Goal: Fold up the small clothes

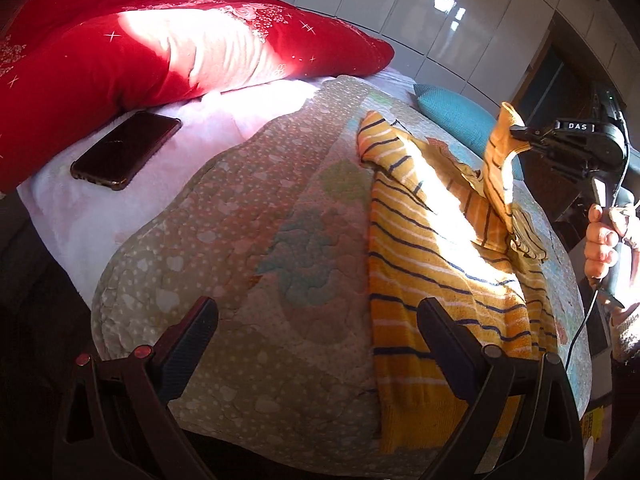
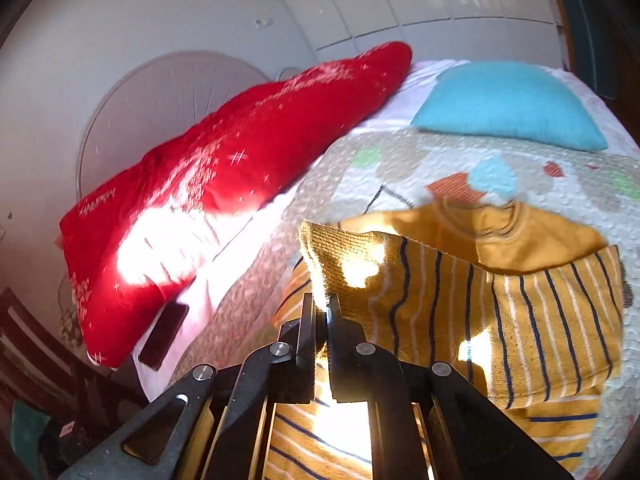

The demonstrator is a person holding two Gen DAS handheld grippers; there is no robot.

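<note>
Pinching the yellow striped sweater's point(image 1: 432, 248) sleeve, right gripper point(image 2: 323, 308) lifts; left gripper point(image 1: 316, 312) spread.

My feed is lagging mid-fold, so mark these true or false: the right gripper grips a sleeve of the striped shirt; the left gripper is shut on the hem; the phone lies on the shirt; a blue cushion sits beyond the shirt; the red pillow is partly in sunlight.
1. The right gripper grips a sleeve of the shirt. True: it holds the cuff, lifted off the bed.
2. The left gripper is shut on the hem. False: it is open, holding nothing.
3. The phone lies on the shirt. False: it lies on the white sheet by the red pillow, apart from the shirt.
4. A blue cushion sits beyond the shirt. True.
5. The pillow is partly sunlit. True.
</note>
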